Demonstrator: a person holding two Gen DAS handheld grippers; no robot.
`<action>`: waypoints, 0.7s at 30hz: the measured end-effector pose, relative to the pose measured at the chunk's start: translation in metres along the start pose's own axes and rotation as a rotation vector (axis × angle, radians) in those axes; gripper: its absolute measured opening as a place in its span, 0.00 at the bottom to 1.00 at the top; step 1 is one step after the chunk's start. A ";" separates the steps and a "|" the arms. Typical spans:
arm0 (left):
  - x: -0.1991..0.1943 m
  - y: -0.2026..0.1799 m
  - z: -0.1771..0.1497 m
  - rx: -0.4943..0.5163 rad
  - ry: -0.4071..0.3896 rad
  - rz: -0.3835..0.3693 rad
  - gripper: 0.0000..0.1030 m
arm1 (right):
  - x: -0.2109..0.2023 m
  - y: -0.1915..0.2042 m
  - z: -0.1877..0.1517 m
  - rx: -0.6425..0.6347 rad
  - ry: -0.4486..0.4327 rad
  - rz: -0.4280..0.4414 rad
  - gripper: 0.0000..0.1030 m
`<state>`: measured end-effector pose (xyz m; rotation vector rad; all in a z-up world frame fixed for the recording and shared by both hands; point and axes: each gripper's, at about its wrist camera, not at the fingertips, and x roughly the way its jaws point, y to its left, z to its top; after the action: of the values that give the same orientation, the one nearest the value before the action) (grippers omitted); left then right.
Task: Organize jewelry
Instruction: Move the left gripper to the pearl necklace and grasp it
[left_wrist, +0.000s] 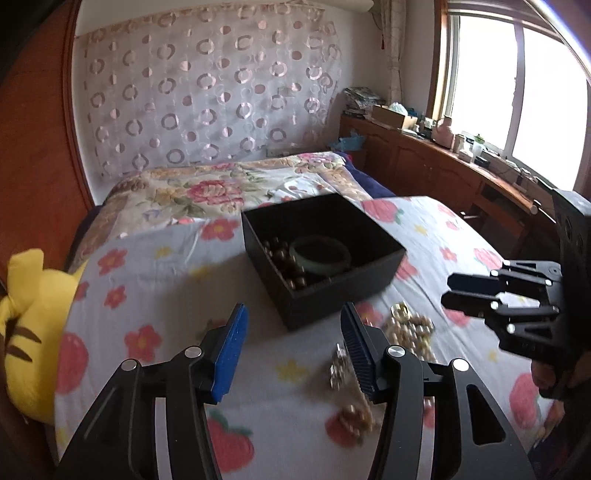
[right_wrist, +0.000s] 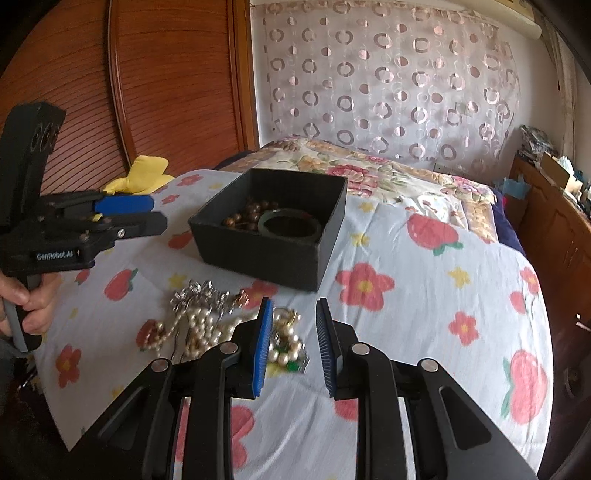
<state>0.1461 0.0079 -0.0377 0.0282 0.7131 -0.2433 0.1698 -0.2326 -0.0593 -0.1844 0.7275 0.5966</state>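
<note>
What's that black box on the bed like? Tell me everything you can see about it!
The black box is square, open on top with no lid in sight, and looks like matte cardboard. It sits flat on the flowery bedsheet, turned a bit cornerwise. Inside lie brown wooden-looking beads and a greenish bangle. Neither gripper touches it; loose pearls and shiny jewelry lie on the sheet in front of it.

Jewelry pile (left_wrist: 373, 354) blurred — pieces indistinct (partly behind right finger (left_wrist: 360, 354)).

A floral bedsheet (right_wrist: 424, 295) covers the bed, with a flowered quilt (left_wrist: 229, 184) folded at its far end. A yellow plush toy (left_wrist: 29, 325) lies at the left edge, and a circle-patterned curtain (right_wrist: 388, 81) hangs beyond.
</note>
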 end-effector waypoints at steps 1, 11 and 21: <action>-0.001 -0.001 -0.003 0.000 0.004 -0.002 0.48 | -0.002 0.001 -0.003 0.002 0.001 0.003 0.26; -0.009 -0.020 -0.044 0.021 0.059 -0.053 0.48 | -0.022 0.010 -0.036 0.014 0.016 0.019 0.32; -0.005 -0.039 -0.064 0.055 0.120 -0.108 0.19 | -0.021 0.017 -0.055 0.025 0.048 0.043 0.32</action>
<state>0.0920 -0.0222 -0.0808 0.0574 0.8280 -0.3669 0.1165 -0.2479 -0.0850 -0.1607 0.7870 0.6257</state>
